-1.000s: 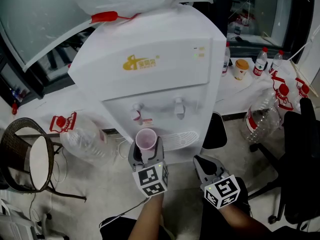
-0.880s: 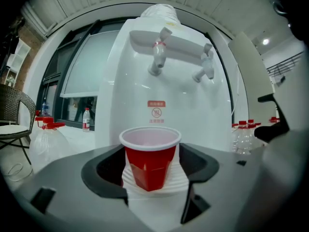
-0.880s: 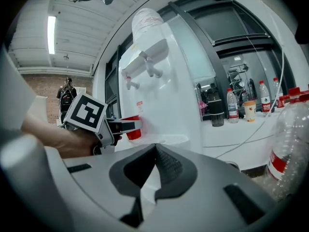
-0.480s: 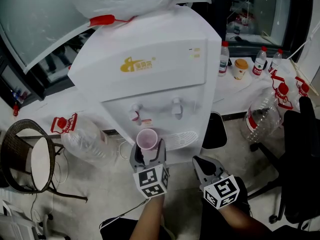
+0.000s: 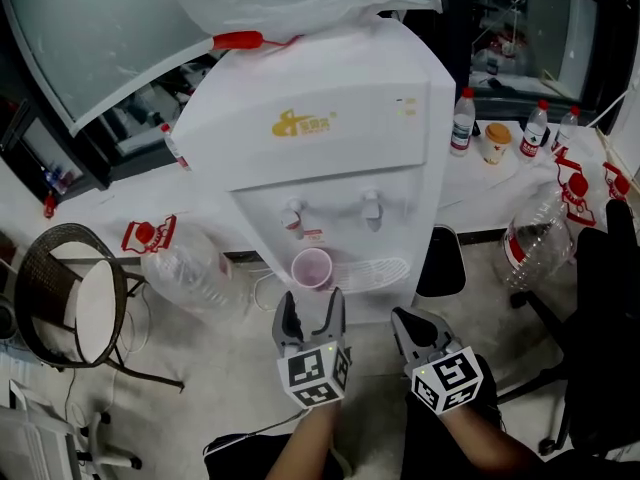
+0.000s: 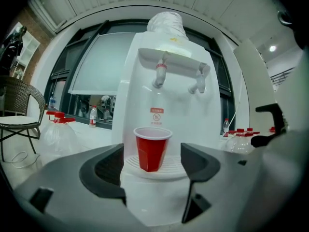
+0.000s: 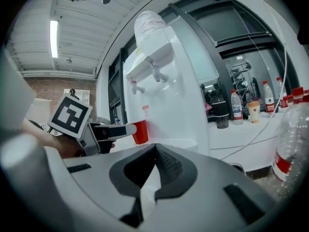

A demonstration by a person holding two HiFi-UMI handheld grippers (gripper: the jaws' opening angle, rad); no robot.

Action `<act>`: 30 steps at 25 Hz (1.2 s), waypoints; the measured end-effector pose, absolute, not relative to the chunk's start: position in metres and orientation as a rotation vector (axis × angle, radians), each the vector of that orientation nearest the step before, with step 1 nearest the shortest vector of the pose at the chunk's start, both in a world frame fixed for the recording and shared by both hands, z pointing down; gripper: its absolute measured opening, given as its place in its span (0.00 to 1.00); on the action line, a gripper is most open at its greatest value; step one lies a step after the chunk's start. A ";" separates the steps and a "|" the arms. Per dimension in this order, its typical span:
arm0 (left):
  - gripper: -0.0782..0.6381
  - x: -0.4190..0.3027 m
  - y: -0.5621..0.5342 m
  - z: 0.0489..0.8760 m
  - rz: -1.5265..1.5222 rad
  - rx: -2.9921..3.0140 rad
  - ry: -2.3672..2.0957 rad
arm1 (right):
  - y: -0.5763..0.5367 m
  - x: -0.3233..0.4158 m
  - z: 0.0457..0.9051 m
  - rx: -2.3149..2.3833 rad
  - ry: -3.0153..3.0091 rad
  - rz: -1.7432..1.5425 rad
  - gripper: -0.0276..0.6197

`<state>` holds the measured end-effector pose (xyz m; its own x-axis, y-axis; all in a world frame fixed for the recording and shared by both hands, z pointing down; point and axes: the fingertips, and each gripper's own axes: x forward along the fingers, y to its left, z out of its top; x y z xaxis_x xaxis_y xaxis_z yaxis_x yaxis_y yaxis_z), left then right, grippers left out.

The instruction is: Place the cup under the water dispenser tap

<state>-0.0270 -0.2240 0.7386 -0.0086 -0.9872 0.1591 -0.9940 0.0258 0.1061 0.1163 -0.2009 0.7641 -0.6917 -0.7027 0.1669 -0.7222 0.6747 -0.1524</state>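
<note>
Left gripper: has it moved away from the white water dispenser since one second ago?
Yes. The left gripper has drawn back from the white water dispenser, downward in the head view, leaving the red plastic cup on its tray.

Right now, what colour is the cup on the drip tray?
Red plastic cup, white rim; left gripper view shows it best.

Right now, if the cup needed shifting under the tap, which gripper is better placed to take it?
Left. The left gripper faces the cup straight on, jaws open, the cup standing clear ahead of their gap. The right gripper sits off to the side, jaws shut.
</note>
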 end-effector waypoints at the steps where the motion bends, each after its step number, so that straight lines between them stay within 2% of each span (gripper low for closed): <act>1: 0.59 -0.028 -0.219 0.736 0.048 2.057 -2.105 | -0.200 0.115 0.762 1.186 -2.792 0.316 0.04; 18: 0.59 -0.036 -0.159 0.634 0.078 2.312 -2.136 | -0.201 0.065 0.716 1.131 -2.825 0.238 0.04; 22: 0.58 -0.025 -0.162 0.639 -0.033 2.299 -2.052 | -0.208 0.063 0.702 1.138 -2.823 0.192 0.04; 23: 0.56 -0.023 -0.163 0.642 -0.061 2.279 -2.025 | -0.210 0.064 0.701 1.144 -2.822 0.190 0.04; 26: 0.40 -0.016 -0.169 0.634 -0.161 2.285 -1.972 | -0.216 0.064 0.699 1.162 -2.821 0.195 0.04; 30: 0.30 -0.001 -0.172 0.624 -0.123 2.390 -1.996 | -0.220 0.066 0.701 1.183 -2.820 0.218 0.04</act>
<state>-0.0013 -0.1717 0.6244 0.1765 -0.9833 -0.0445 -0.9813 -0.1794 0.0697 0.0658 -0.2197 0.7006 -0.6999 -0.7033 0.1247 -0.7141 0.6927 -0.1012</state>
